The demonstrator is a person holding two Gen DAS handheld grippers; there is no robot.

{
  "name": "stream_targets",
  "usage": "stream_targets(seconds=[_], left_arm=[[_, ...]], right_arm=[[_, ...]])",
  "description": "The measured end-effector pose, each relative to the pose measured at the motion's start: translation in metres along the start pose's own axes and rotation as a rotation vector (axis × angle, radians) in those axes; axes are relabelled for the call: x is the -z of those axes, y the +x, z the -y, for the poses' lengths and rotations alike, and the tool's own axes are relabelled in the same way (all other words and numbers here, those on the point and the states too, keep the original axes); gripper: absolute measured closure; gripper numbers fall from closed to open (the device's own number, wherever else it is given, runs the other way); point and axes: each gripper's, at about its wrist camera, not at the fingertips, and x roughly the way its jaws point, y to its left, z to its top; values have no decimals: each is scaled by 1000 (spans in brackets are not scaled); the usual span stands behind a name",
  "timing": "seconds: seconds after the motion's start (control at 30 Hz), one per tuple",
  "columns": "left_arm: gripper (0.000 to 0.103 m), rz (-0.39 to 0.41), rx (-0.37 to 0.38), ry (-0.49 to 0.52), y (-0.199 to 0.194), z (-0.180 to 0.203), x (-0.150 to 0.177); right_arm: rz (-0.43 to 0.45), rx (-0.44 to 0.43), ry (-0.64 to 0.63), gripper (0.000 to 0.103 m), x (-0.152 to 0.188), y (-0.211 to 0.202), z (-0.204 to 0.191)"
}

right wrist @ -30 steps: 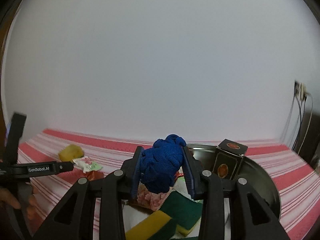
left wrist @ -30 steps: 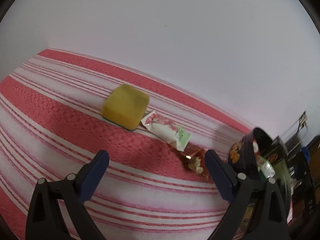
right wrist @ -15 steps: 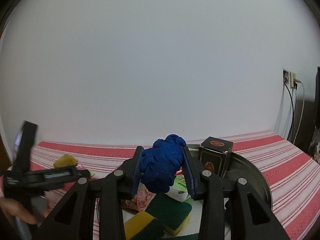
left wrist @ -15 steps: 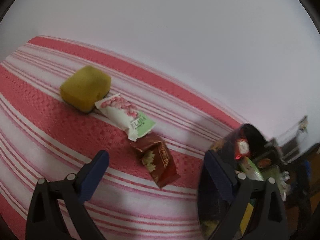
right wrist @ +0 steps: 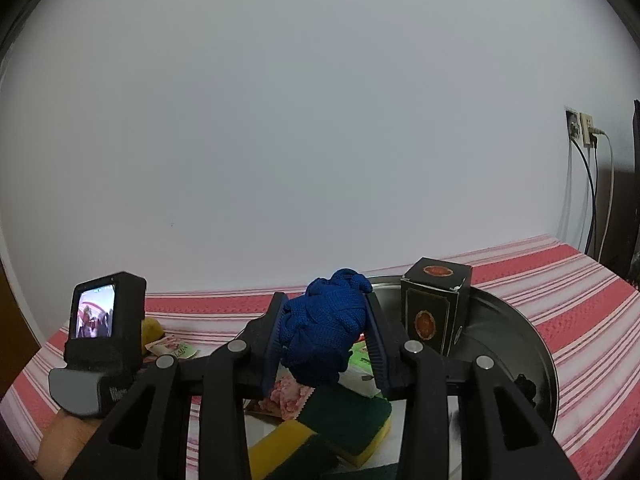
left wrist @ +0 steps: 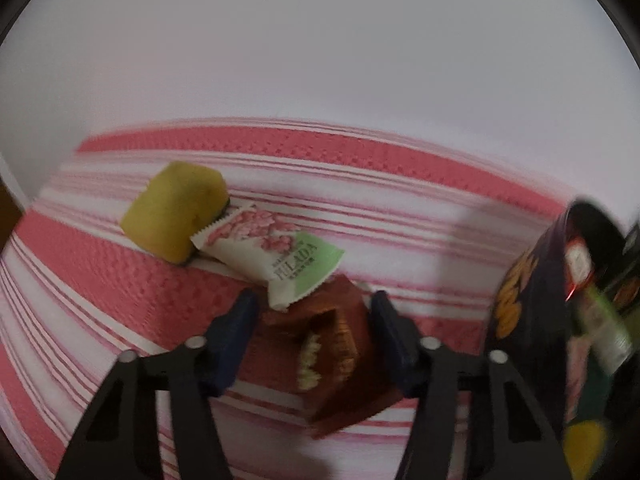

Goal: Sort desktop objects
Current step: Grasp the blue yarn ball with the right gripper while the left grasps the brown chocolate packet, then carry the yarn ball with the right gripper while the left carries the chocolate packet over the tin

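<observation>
In the left wrist view my left gripper (left wrist: 312,332) stands open with its fingers on either side of a brown snack packet (left wrist: 332,356) lying on the striped cloth. A white, pink and green packet (left wrist: 272,252) and a yellow sponge (left wrist: 176,216) lie just beyond it. My right gripper (right wrist: 324,344) is shut on a blue knitted cloth (right wrist: 324,340) and holds it over the round metal tray (right wrist: 532,344). In the tray lie yellow-green sponges (right wrist: 344,424), packets and an upright black box (right wrist: 436,312).
The table wears a red and white striped cloth (left wrist: 80,280). The tray's dark rim (left wrist: 528,304) rises at the right of the left wrist view. The left gripper body with its small screen (right wrist: 96,316) shows at the left. A white wall stands behind, with sockets and cables (right wrist: 584,128).
My left gripper has moved in and down over the brown packet, and its fingers have narrowed around it. My right gripper still holds the blue cloth over the tray.
</observation>
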Motion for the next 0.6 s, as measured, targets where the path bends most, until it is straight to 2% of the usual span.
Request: stream_targets(seconds=[0.1,0.13,0.23,0.43,0.5,0.6], left_arm=[[58,14,23,53,-4,-2,5],[70,12,61,59,-4,-4,5],[71,33,196,15,-14,-24,9],[71,255,284,27,-67,-58,28],[71,305,294,41,-77,-67,34],[71,336,335,13,-80,-77,29]], right_arm=[[1,3,0,63,0,-1,-1],[2,3,0,63,1,-1,-1],[9,11,-2,63,2,0,2],[52,8,22,63,0,-7,8],[69,-1,16,63,0,-10,6],[88,-1,-10,63,1,-13,-1]])
